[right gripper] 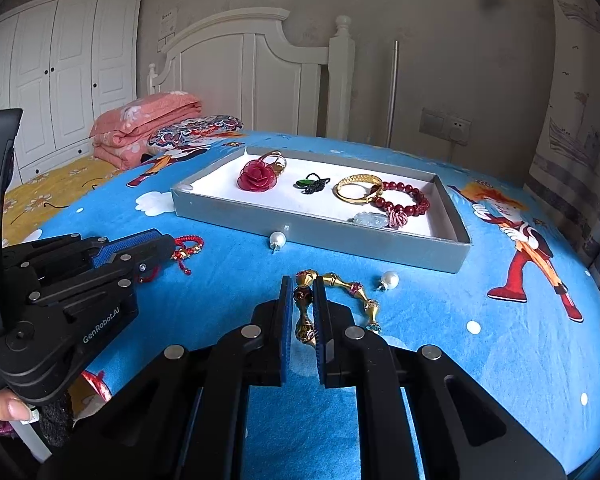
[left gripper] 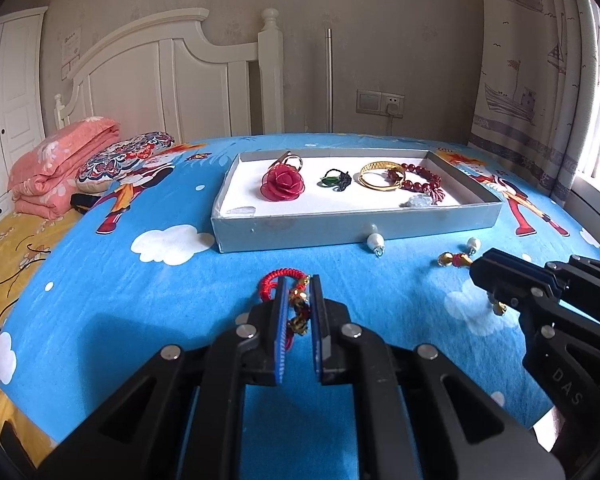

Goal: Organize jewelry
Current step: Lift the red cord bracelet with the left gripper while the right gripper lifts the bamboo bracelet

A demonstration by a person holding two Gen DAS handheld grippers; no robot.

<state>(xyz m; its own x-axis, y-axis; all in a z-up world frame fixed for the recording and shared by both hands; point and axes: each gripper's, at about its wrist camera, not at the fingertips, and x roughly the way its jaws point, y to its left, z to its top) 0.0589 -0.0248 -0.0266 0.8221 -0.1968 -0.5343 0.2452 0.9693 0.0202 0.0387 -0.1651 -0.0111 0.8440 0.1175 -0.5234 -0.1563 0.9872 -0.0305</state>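
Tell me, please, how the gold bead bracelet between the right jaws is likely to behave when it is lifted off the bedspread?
The gold bead bracelet looks like separate shaped beads on a string, lying in a loose curve, so it will probably droop and swing. The right gripper brackets only one end, so the rest may trail. Its shiny beads could slip between the pads.

Daylight from right-side window, soft shadows, sharp focus, strong fisheye edge distortion.

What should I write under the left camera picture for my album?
Left gripper pinching a red cord bracelet near the jewelry tray.
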